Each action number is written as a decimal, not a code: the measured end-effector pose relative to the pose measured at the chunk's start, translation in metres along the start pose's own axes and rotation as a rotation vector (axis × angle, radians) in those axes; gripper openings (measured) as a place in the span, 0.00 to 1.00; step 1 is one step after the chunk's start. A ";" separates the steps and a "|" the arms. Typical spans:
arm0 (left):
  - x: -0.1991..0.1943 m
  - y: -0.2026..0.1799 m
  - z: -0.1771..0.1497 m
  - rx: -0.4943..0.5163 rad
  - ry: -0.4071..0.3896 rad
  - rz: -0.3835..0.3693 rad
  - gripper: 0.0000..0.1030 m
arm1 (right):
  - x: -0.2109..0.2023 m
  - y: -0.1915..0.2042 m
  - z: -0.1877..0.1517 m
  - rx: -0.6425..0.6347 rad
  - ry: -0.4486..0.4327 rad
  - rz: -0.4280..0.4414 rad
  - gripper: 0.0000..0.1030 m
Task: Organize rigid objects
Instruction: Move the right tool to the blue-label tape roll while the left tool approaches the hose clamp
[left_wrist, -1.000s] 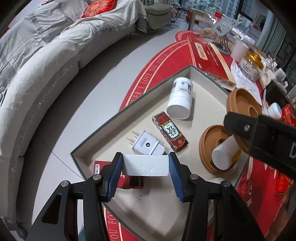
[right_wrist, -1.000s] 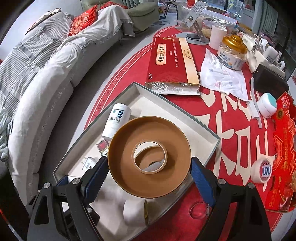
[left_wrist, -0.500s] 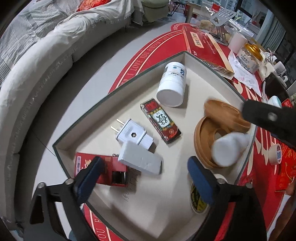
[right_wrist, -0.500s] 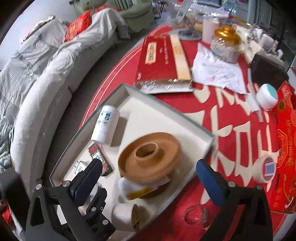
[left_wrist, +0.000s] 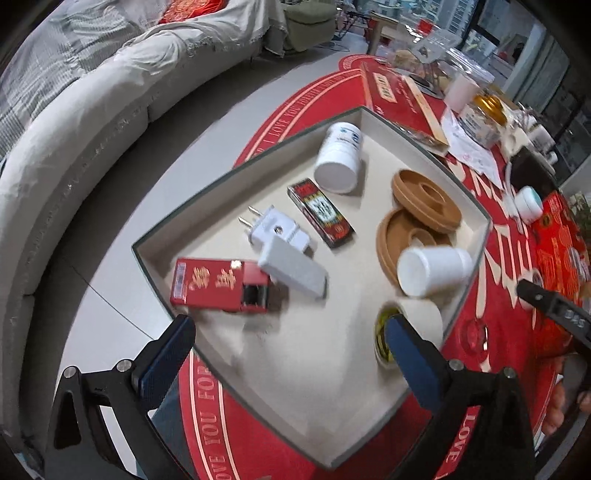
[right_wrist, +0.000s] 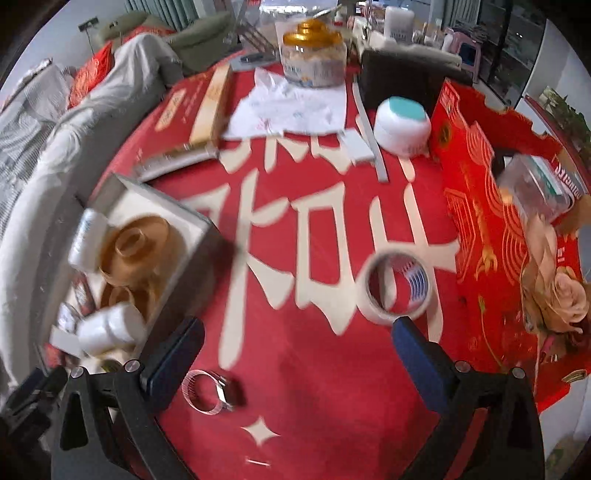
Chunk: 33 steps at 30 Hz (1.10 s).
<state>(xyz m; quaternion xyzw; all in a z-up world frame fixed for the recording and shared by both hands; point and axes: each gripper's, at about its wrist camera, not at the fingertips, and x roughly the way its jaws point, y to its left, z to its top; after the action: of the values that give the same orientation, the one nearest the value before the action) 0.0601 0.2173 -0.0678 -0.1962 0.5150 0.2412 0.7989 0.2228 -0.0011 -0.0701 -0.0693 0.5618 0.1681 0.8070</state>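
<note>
A shallow grey-rimmed tray (left_wrist: 255, 155) holds a white block (left_wrist: 293, 271), a white plug (left_wrist: 277, 232), a red box (left_wrist: 218, 284), a small red-black box (left_wrist: 320, 212), a white bottle (left_wrist: 339, 158), two brown discs (left_wrist: 424, 203), a white cup (left_wrist: 434, 271) and a tape roll (left_wrist: 391, 332). My left gripper (left_wrist: 290, 356) is open and empty above the tray's near part. My right gripper (right_wrist: 295, 356) is open and empty over the red tablecloth, right of the tray (right_wrist: 199, 225). A white tape roll (right_wrist: 399, 286) lies just beyond its right finger. A clear ring (right_wrist: 207, 393) lies by its left finger.
A white jar with a teal lid (right_wrist: 402, 123), a gold-lidded jar (right_wrist: 314, 55), a long red box (right_wrist: 192, 107), white paper (right_wrist: 291, 107) and a red gift box (right_wrist: 509, 240) with a flower sit on the table. A grey sofa (left_wrist: 74, 110) stands left.
My left gripper opened and let the white block down into the tray, then drew back. My right gripper opened, left the brown disc in the tray and swung right over the tablecloth.
</note>
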 end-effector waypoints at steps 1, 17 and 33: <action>-0.002 -0.001 -0.003 0.011 0.003 0.000 1.00 | 0.002 0.002 -0.004 -0.010 0.012 0.008 0.99; -0.019 -0.010 -0.032 0.067 0.012 -0.014 1.00 | 0.026 0.037 -0.069 -0.212 0.149 -0.028 0.99; -0.022 -0.009 -0.063 0.104 0.066 0.022 1.00 | 0.021 0.024 -0.016 -0.403 -0.127 -0.116 0.99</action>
<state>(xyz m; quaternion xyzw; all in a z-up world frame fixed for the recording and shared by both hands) 0.0112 0.1708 -0.0714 -0.1566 0.5549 0.2164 0.7878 0.2070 0.0203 -0.0936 -0.2508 0.4598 0.2342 0.8191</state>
